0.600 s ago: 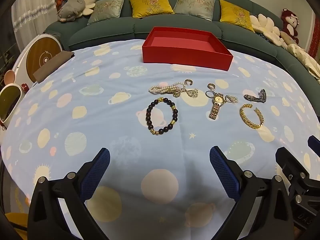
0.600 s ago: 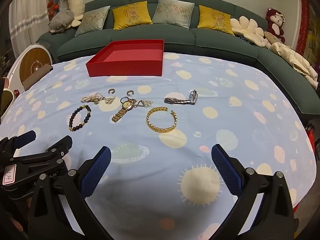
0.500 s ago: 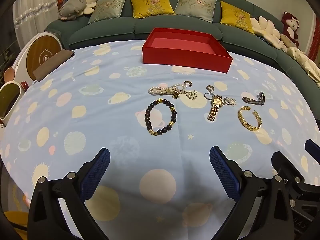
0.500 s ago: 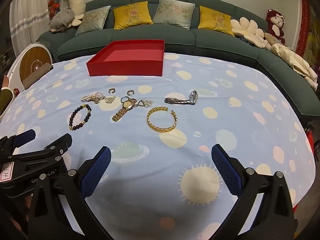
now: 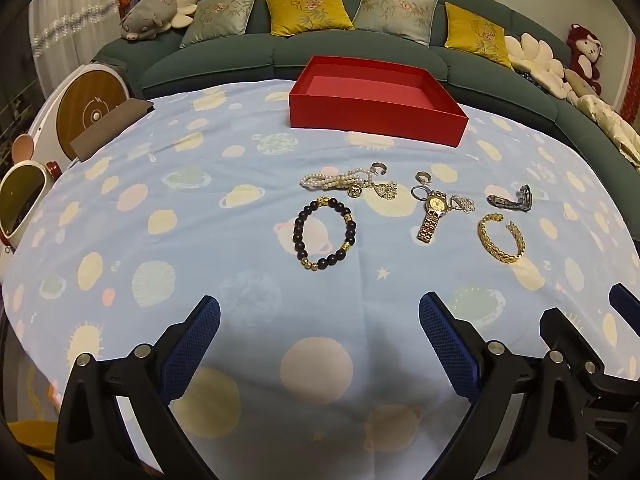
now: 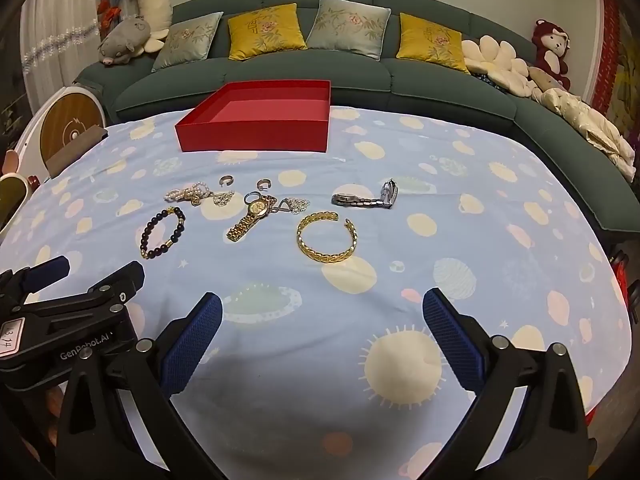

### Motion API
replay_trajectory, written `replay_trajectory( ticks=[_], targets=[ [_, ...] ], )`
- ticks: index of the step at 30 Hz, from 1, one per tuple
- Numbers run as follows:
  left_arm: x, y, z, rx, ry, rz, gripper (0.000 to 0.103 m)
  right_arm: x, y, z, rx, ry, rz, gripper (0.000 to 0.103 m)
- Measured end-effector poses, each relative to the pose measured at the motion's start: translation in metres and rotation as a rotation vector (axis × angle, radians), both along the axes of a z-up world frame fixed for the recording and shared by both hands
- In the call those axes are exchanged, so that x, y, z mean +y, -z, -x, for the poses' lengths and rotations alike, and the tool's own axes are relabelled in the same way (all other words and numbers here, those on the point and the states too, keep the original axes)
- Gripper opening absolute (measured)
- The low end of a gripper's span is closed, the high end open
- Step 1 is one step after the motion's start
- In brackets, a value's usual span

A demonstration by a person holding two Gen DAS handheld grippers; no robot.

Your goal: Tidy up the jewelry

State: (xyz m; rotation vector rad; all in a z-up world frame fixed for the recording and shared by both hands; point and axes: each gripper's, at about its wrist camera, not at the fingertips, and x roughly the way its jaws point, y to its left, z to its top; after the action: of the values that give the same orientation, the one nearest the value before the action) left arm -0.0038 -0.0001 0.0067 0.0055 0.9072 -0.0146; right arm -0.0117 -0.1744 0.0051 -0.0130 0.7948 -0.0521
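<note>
Jewelry lies in a row mid-table on a blue planet-print cloth. A dark bead bracelet (image 5: 325, 233) (image 6: 163, 232), a pearl strand (image 5: 332, 180) (image 6: 188, 193), a gold watch (image 5: 432, 214) (image 6: 251, 218), a gold cuff bangle (image 5: 501, 238) (image 6: 326, 238) and a silver watch (image 5: 510, 200) (image 6: 366, 199) are there, with small rings (image 5: 421, 176) (image 6: 226, 180). An empty red tray (image 5: 376, 114) (image 6: 256, 134) stands behind them. My left gripper (image 5: 319, 332) is open, short of the bead bracelet. My right gripper (image 6: 322, 330) is open, short of the bangle.
A green sofa (image 6: 360, 92) with cushions and plush toys curves around the far side. A white device with a wooden disc (image 5: 90, 108) and a brown pad (image 5: 110, 130) sit at the left edge. The table edge falls away at the right (image 6: 600, 248).
Both grippers have drifted slightly; the left view has tilted down a little, so the jewelry sits a bit higher in the frame. Nothing on the table moved.
</note>
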Motion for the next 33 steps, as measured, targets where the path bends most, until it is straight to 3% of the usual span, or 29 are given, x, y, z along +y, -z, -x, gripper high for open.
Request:
replay_trajectory(
  ticks=[33],
  targets=[
    [-0.0008, -0.0042, 0.0027, -0.016, -0.007, -0.03, 0.097, 0.0025, 0.0, 0.0023, -0.007, -0.002, -0.005, 0.098]
  ],
)
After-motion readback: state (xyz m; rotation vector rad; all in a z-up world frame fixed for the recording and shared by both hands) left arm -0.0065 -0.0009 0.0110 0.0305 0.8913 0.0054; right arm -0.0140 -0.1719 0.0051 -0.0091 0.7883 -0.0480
